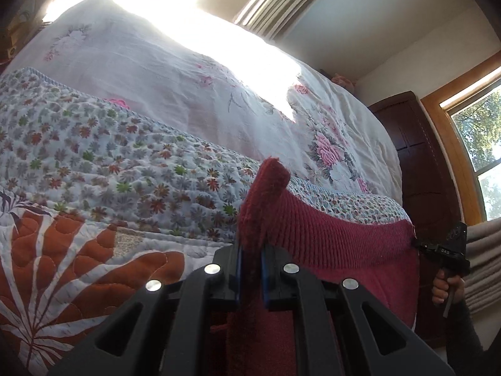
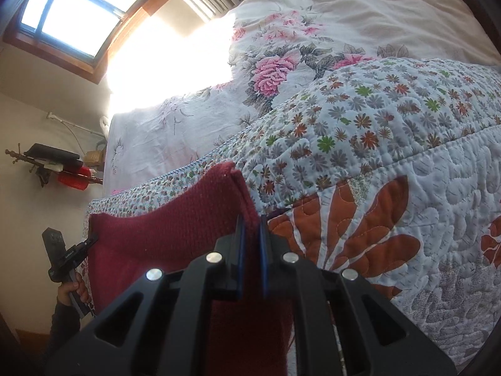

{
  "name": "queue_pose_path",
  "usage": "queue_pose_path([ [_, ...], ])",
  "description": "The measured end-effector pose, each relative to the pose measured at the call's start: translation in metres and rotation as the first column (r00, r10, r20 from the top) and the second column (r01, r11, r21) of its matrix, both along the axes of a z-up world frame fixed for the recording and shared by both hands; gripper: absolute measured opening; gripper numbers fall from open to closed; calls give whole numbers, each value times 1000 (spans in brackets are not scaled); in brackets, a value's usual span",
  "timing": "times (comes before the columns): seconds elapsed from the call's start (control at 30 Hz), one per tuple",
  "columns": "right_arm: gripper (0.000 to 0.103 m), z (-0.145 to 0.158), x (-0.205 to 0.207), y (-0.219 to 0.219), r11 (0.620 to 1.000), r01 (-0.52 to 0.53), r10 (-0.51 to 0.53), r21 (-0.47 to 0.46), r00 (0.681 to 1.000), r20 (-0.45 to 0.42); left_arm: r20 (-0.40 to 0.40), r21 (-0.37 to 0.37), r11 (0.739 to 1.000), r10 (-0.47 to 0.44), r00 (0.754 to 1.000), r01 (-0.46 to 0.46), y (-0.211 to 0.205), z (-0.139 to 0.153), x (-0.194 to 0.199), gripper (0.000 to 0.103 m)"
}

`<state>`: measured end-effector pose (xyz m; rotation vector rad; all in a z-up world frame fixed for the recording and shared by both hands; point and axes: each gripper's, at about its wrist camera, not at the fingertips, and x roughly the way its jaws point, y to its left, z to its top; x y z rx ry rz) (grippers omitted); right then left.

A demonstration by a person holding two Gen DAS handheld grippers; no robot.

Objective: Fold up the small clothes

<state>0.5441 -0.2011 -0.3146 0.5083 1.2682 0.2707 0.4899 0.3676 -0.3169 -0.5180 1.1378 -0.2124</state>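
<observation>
While stretched above the quilt [image 1: 94, 163], the maroon knit garment [image 1: 338, 232] is clamped by left hand-held gripper [image 1: 250, 247] and right hand-held gripper [image 2: 250, 219] at opposite corners.

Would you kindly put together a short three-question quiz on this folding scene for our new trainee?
1. True or false: the left tool is shut on the maroon knitted garment.
2. What lies directly under the garment? A) a bare wooden table B) a flowered quilt C) a plastic tray
3. Fill in: the right tool grips one upper corner of the garment, and the fabric between the two tools hangs in a shallow ____.

Key
1. True; fabric is pinched between its blue pads.
2. B.
3. Sag; the top edge dips between the two held corners.
</observation>
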Motion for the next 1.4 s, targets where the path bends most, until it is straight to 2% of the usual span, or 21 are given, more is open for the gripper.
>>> queue_pose_path([
  [0.1,8,-14,2,1,1000,-6,6,-5,1000,-31,-47,31,1000,-2,999,3,-1,-12,4,9],
  [0.17,18,-20,2,0,1000,-4,3,-21,999,-44,-79,37,999,14,997,-11,0,-16,5,10],
  [0.23,23,-16,-3,-5,999,23,-24,-33,999,-24,-78,75,996,46,996,-40,3,-9,0,13],
  [0.37,23,17,-32,-19,998,60,-61,26,996,67,50,242,964,99,994,-108,-2,46,-27,13],
  [0.43,23,36,-51,-18,998,55,-59,38,991,117,130,274,955,81,988,-115,-12,76,-44,22],
  [0.5,23,44,-66,-13,997,27,-37,71,989,145,207,215,972,47,977,-92,-26,96,-60,26],
  [0.57,23,41,-75,-2,994,-6,-9,109,991,133,243,119,993,-45,969,16,-50,97,-68,28],
  [0.63,23,27,-78,13,992,-36,22,124,994,110,210,123,987,-128,969,103,-73,78,-67,30],
  [0.7,23,8,-77,22,988,-54,44,143,996,77,127,129,982,-150,980,134,-81,47,-63,29],
  [0.73,17,-1,-78,23,989,-40,31,144,998,62,80,161,979,-140,987,125,-78,30,-63,29],
  [0.8,5,-10,-79,16,989,-17,8,149,998,62,28,175,981,-94,995,88,-57,2,-70,9],
  [0.87,0,-9,-84,5,988,15,-24,156,998,57,17,165,985,-61,998,57,-43,-1,-78,3],
  [0.9,1,-5,-88,2,987,22,-33,159,997,64,17,165,985,-53,998,49,-41,5,-83,2],
  [0.97,12,10,-101,2,987,11,-26,161,996,87,33,171,985,-38,999,31,-41,25,-94,3],
  [1.0,13,18,-110,4,984,3,-21,177,995,100,65,153,988,-35,997,24,-42,40,-103,8],
  [1.13,13,32,-150,25,962,-64,32,266,992,123,196,4,997,-77,978,78,-64,83,-152,20],
  [1.23,13,10,-169,42,960,-96,78,264,994,77,140,-15,992,-119,983,123,-83,58,-181,20],
  [1.27,5,-1,-171,42,961,-84,70,263,996,60,87,10,993,-114,990,114,-84,39,-186,20],
  [1.33,0,-14,-172,34,960,-51,40,275,998,47,36,37,996,-85,996,83,-75,9,-193,9],
  [1.37,0,-15,-172,30,956,-36,26,290,999,40,30,18,998,-57,998,56,-67,3,-196,3],
  [1.4,0,-10,-173,28,960,-29,18,279,999,42,28,-2,999,-38,999,38,-63,4,-197,2],
])
